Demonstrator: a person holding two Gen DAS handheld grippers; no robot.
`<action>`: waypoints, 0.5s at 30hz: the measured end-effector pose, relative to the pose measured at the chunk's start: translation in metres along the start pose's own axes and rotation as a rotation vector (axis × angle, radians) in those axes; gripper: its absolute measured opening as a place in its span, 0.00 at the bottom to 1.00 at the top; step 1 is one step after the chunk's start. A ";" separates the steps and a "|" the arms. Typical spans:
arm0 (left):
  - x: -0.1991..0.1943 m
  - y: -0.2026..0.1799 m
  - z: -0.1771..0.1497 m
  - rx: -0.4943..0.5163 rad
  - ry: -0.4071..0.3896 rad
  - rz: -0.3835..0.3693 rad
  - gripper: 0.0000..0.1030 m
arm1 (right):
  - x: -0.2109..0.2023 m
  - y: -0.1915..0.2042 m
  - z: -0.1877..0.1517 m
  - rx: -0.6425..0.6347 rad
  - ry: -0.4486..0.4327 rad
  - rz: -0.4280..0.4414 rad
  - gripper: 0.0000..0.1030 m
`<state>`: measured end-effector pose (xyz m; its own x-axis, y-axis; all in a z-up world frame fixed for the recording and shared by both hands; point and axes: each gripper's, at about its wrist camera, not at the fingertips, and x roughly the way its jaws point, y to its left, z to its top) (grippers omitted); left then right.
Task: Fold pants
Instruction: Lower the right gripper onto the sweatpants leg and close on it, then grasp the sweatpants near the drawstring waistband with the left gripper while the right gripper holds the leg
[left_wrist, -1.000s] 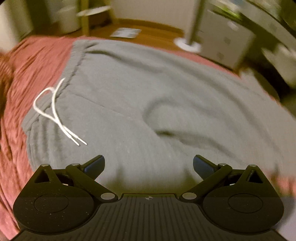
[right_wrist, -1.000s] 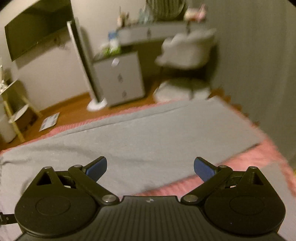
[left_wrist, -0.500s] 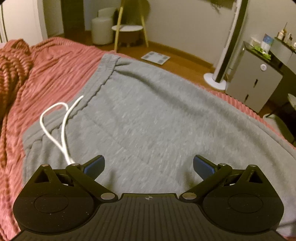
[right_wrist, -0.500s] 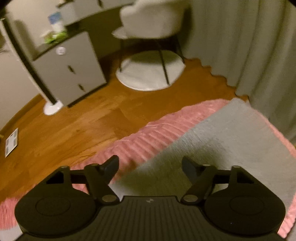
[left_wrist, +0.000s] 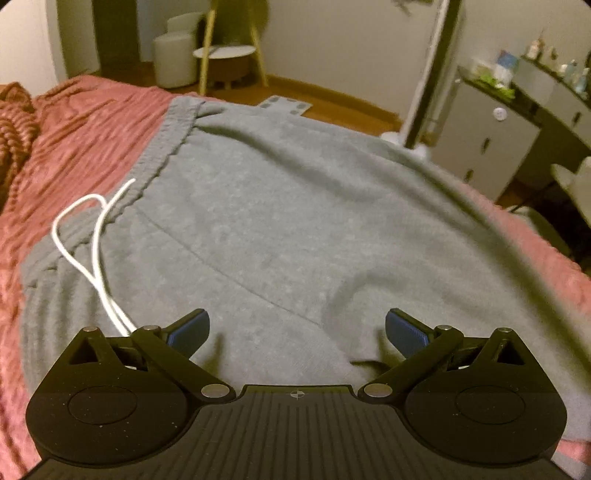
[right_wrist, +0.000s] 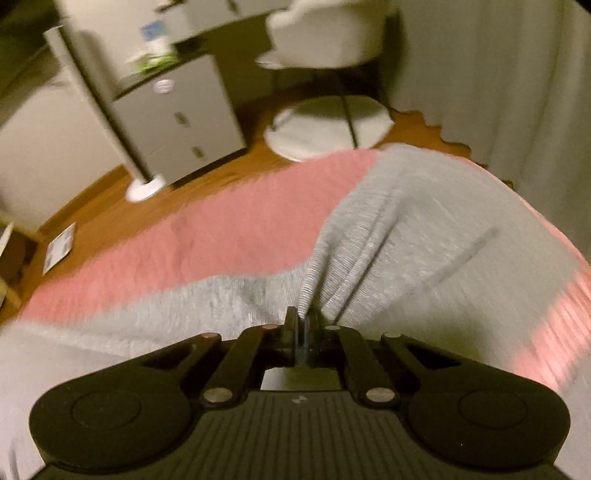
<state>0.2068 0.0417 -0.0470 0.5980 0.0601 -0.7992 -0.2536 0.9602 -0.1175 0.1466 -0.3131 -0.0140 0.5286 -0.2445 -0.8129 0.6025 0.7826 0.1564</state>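
Note:
Grey sweatpants lie spread on a pink bed cover. Their waistband is at the upper left of the left wrist view, with a white drawstring looped over it. My left gripper is open and empty, low over the seat of the pants. In the right wrist view my right gripper is shut on a bunched edge of a grey pant leg, which pulls into folds toward the jaws.
The pink cover ends at the bed's far edge, with wooden floor beyond. A white fan stand, a grey cabinet, a white chair on a round rug and a curtain stand past it. A stool stands beyond the waistband.
My right gripper closed on the edge of the pant leg and the cloth now bunches toward it. My left gripper stayed open and shifted slightly over the pants.

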 end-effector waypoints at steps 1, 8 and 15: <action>-0.002 0.000 -0.002 -0.005 0.005 -0.035 1.00 | -0.027 -0.002 -0.029 -0.023 -0.037 0.017 0.02; -0.002 0.007 -0.004 -0.034 -0.025 -0.141 1.00 | -0.071 -0.043 -0.177 0.069 -0.101 0.125 0.02; 0.022 0.001 0.036 0.009 -0.054 -0.085 1.00 | -0.050 -0.069 -0.174 0.109 -0.122 0.215 0.00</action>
<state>0.2471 0.0543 -0.0437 0.6573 -0.0073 -0.7536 -0.1933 0.9649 -0.1780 -0.0252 -0.2548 -0.0821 0.7157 -0.1513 -0.6818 0.5255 0.7597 0.3831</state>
